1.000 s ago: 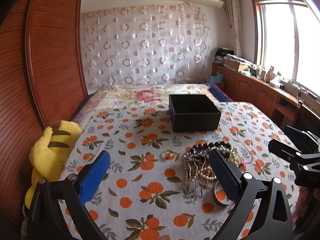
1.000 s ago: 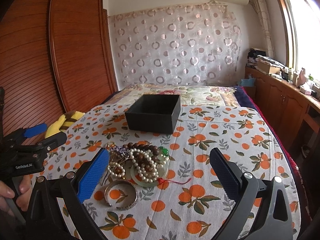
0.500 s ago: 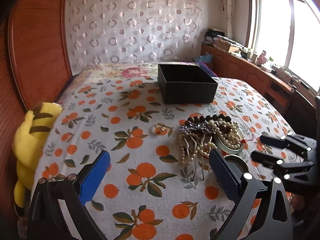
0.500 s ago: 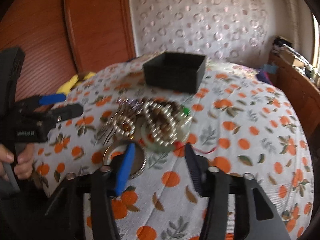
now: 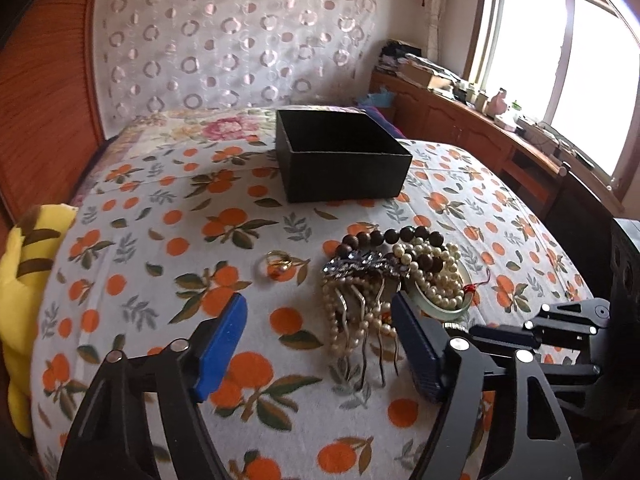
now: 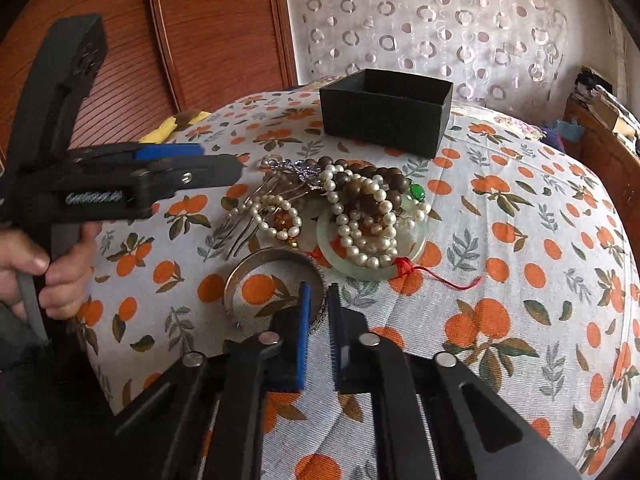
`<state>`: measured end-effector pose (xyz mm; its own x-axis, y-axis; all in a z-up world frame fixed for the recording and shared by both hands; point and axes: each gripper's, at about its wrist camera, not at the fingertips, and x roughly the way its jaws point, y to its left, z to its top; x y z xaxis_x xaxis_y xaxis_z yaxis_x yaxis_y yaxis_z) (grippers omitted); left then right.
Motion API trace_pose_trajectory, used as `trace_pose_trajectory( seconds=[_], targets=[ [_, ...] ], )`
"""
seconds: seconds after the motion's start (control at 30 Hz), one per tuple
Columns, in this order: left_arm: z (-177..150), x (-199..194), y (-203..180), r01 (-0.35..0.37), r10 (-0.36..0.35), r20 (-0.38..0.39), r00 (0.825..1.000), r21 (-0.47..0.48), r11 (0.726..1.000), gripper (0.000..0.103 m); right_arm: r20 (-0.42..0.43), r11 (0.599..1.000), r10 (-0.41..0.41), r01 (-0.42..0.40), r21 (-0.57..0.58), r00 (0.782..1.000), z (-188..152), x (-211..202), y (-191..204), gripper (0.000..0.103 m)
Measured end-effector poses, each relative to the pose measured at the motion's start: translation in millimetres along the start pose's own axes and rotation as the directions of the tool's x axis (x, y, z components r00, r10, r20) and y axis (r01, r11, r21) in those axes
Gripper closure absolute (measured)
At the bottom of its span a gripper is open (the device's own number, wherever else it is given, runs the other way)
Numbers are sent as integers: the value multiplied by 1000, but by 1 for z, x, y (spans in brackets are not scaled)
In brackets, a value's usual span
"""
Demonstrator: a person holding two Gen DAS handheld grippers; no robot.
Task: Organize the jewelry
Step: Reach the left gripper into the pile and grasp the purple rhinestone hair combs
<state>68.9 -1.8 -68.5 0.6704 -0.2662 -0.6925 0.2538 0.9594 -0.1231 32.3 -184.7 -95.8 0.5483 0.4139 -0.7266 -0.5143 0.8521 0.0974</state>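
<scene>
A pile of jewelry (image 6: 352, 204) lies on the orange-print cloth: pearl strands, dark wooden beads (image 5: 396, 236), a jade bangle (image 6: 372, 268) with a red tassel, and hair combs. A silver bangle (image 6: 260, 264) lies nearest me. My right gripper (image 6: 318, 300) is shut on the silver bangle's near rim, one finger inside the ring, one outside. My left gripper (image 5: 320, 320) is open above the cloth just before the pile; it also shows in the right wrist view (image 6: 192, 164). A gold ring (image 5: 278, 262) lies apart to the left. An open black box (image 5: 340, 160) stands behind the pile.
A yellow plush toy (image 5: 24, 264) hangs at the table's left edge. A wooden wardrobe (image 6: 224, 32) stands left, a curtain and a bed behind. A wooden counter (image 5: 500, 132) with clutter runs under the window at right.
My right gripper moved down to the silver bangle and shut on its rim. My left gripper came closer to the pile, still open.
</scene>
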Motion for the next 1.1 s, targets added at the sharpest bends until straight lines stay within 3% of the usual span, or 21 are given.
trace_pose_trajectory(
  seconds=[0.2, 0.53, 1.1],
  targets=[
    [12, 23, 1, 27, -27, -57, 998, 8, 1000, 40, 14, 998, -61, 61, 13, 998, -3, -5, -16, 99],
    [21, 45, -17, 73, -69, -113, 991, 33, 997, 39, 23, 999, -47, 46, 27, 999, -4, -5, -22, 99],
    [33, 61, -36, 87, -64, -184, 981, 122, 989, 36, 24, 999, -47, 46, 28, 999, -4, -5, -22, 99]
  ],
)
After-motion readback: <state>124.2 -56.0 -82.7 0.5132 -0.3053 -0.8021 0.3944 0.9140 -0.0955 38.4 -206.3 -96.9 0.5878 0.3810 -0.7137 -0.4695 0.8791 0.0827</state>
